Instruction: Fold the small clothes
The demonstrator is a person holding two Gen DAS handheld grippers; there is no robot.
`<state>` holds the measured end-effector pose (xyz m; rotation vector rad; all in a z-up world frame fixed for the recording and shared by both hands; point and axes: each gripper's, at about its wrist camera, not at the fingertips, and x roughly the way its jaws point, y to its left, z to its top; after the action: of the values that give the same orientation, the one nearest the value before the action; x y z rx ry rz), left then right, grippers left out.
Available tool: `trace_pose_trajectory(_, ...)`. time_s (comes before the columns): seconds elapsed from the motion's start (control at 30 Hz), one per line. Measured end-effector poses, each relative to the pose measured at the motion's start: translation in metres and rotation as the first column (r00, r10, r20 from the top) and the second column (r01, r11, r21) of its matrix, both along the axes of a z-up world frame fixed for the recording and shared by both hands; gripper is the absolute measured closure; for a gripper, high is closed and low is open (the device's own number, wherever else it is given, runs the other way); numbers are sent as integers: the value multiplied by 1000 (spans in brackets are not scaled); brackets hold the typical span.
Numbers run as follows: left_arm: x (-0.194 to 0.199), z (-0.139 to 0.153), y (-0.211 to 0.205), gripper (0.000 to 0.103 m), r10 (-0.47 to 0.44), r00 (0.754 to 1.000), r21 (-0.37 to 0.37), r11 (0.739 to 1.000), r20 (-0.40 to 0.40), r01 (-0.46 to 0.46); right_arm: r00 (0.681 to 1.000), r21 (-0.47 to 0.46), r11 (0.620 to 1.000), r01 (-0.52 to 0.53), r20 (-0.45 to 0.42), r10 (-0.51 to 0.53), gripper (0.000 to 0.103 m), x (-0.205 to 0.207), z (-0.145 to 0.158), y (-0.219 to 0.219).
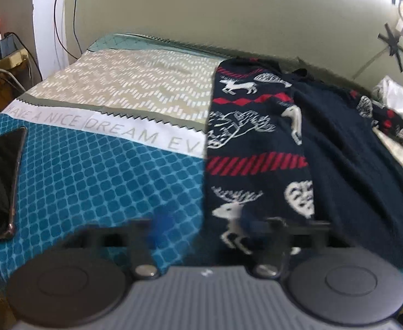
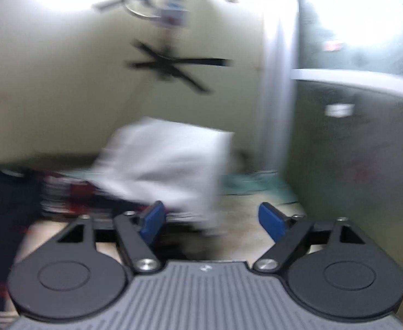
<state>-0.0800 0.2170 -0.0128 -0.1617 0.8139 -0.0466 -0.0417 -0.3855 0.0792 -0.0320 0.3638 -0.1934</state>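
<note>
**Left wrist view: patterned sweater flat on bed, both grippers empty**

Left wrist view shows the sweater [image 1: 256,143], navy with white deer and red stripes, lying spread on the right half of the bed. Its left edge runs straight down the frame. A plain navy part lies over its right side, with more patterned knit showing beyond that. My left gripper [image 1: 204,224] hangs low over the sweater's near left edge. Its blue pads [image 1: 160,225] are smeared by blur, yet they read as standing apart, with nothing pinched between them. I cannot tell whether they touch the knit.

My right gripper [image 2: 212,220] has its jaws wide, blue pads clearly separated and nothing between them. That view is heavily blurred. A dark, red-flecked garment [image 2: 64,192] shows at the left, and a white cloth [image 2: 168,165] sits beyond the fingers, near the wall.

Under the sweater lies the bed cover [image 1: 91,178], teal with a diamond grid near me, then a white lettered band and a beige dashed panel farther off. A dark phone [image 1: 0,187] lies on the cover at the left edge, well apart from the sweater. Beside the bed at far left sits a power strip [image 1: 9,57] with cables. A black star-shaped mark [image 1: 393,46] is on the pale wall behind.
</note>
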Motion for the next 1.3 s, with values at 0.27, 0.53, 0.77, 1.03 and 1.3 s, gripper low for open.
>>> trace_pose_trajectory(0.27,32,32,38,99,100,989,-5,995,106,-100,897,96,897,-431,-58,437,25,-18,-36,113)
trace_pose_trajectory(0.53,82,124,112,99,352,848,257,844,395,-470,878,41,880,-473,-54,475,26,-32,-40,136)
trace_pose_trajectory(0.77,97,105,124,79,418,854,235,837,309,-494,886,141,886,-442,-84,456,26,-35,-41,123)
trace_pose_trajectory(1.03,22,10,0,64,-76,997,-150,986,-16,73,821,315,822,-474,-178,542,27,-53,-51,99)
trace_pose_trajectory(1.3,-20,-2,-60,46,-195,981,-204,961,-15,188,771,438,772,-460,-233,592,38,-66,-74,98)
